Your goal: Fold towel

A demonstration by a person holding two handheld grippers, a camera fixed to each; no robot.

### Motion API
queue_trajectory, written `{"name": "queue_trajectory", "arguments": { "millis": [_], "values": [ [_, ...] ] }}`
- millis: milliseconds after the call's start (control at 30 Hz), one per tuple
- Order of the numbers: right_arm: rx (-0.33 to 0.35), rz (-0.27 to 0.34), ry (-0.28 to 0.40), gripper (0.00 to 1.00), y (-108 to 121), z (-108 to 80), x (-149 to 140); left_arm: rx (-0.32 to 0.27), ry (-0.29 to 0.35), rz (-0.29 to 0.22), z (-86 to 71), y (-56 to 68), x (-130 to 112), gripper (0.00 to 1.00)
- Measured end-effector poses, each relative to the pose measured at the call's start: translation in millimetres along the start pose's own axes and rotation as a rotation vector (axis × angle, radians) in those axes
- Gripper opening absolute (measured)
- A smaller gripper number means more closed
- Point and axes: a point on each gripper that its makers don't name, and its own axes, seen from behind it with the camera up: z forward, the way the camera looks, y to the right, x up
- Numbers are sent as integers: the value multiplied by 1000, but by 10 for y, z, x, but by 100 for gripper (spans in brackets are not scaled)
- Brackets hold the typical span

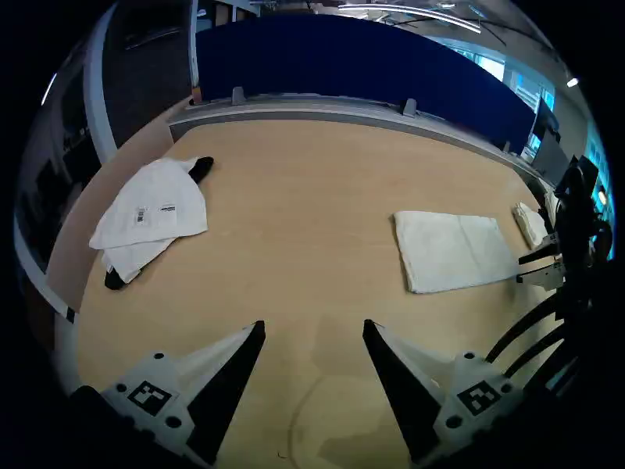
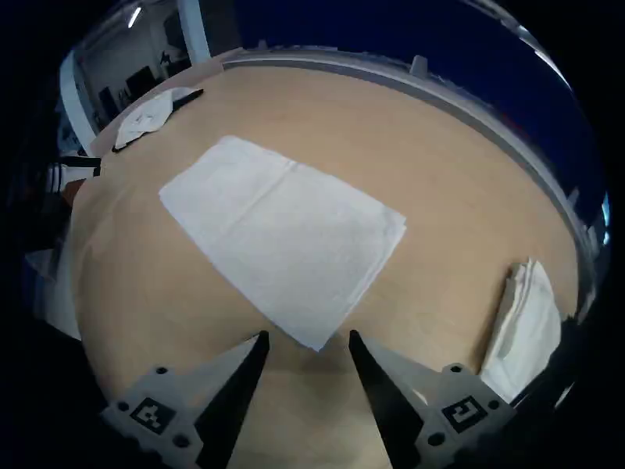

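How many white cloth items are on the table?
3: a flat towel just ahead of the right gripper, a folded stack at the table edge beside it, and a rumpled pile far across, possibly hiding more.

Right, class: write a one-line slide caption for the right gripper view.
Open right gripper poised at the near corner of a flat white towel on a wooden table.

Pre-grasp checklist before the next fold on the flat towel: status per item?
1. Right gripper open: ok.
2. Near corner of towel lined up with its opening: ok.
3. Its height over the table: cannot tell.
4. Left gripper open: ok.
5. Left gripper at a towel corner: not ok, it is over bare table, with the towel off to one side.
6. Folded stack apart from towel: ok.
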Motion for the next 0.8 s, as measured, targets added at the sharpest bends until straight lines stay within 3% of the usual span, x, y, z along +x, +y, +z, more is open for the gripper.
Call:
{"name": "queue_trajectory", "arguments": {
  "millis": [333,567,800],
  "values": [
    [3,30,-19,38,12,69,-79,1,-5,-4,-26,-24,-18,93],
    [6,46,-18,34,7,91,-89,3,-11,-3,-36,-47,-42,93],
    [5,32,-18,15,-2,96,-76,3,-15,-8,-27,-56,-66,93]
  ]
}}
